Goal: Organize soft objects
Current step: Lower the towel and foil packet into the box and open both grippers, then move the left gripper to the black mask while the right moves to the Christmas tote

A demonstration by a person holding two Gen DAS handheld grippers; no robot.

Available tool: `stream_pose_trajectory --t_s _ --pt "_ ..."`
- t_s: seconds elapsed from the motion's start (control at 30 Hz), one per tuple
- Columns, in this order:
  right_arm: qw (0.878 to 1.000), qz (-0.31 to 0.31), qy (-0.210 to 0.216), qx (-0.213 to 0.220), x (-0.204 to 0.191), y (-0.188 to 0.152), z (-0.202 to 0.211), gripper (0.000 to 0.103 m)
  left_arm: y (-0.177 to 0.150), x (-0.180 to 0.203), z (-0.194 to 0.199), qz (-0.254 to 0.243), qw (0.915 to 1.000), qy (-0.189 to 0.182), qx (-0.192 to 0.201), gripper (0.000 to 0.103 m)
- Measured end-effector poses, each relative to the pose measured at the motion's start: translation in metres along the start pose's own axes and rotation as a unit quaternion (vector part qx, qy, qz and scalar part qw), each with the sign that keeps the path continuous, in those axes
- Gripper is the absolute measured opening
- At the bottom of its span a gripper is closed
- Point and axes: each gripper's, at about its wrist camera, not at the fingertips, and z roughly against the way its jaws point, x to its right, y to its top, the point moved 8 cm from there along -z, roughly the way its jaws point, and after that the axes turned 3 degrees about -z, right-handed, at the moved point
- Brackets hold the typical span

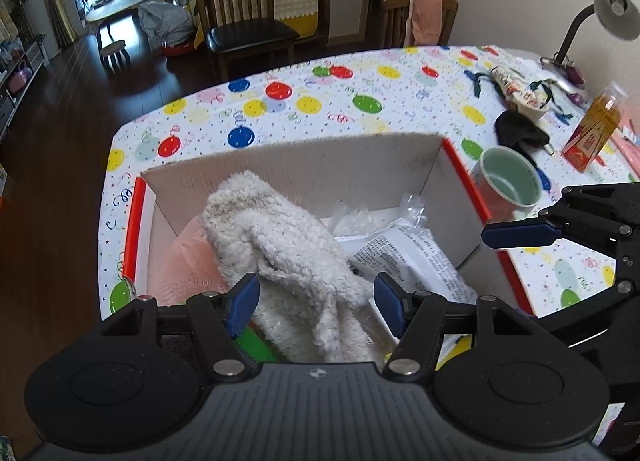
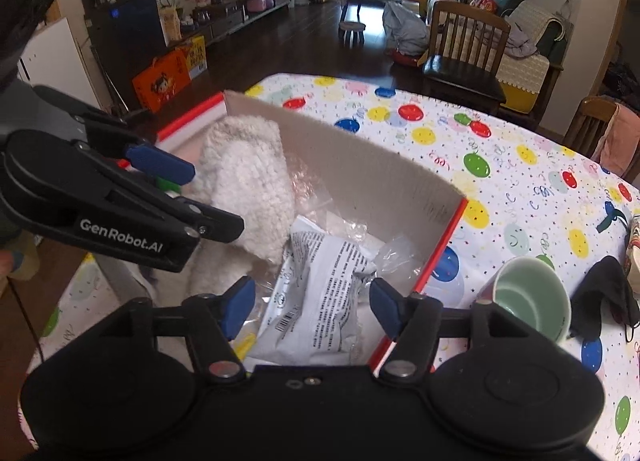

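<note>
Cardboard box (image 1: 336, 165) on bench (image 1: 400, 101): soft goods stowed, both grippers empty.
Left to right: left gripper (image 1: 316, 303) open above fluffy white towel (image 1: 288, 253), which lies inside box; right gripper (image 2: 312, 307) open over printed plastic packet (image 2: 320, 293). Advice: lift clear without snagging pile; black cloth (image 1: 520, 133) likely next.

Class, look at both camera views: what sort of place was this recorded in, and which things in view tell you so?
Most likely a lived-in home, an open dining and living room. A wooden dining chair stands by the table with a balloon-print tablecloth, a blanket-covered sofa sits beyond, and a cluttered TV cabinet lines the wall.
</note>
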Motion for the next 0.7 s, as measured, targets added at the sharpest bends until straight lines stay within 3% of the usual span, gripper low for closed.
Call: stream_pose_trajectory --t_s 0.4,0.5,0.7 --pt "0.998 -0.036 0.018 0.056 0.011 0.003 0.065 0.079 0.011 0.027 0.041 -0.021 0.9988 -0.019 0.040 0.068" --pt "0.997 -0.045 0.019 0.067 0.019 0.000 0.080 0.084 0.016 0.040 0.048 -0.022 0.9981 -0.032 0.047 0.077" --pt "0.995 -0.052 0.021 0.079 0.045 -0.009 0.104 0.089 0.025 0.069 0.054 -0.020 0.9974 -0.042 0.056 0.080"
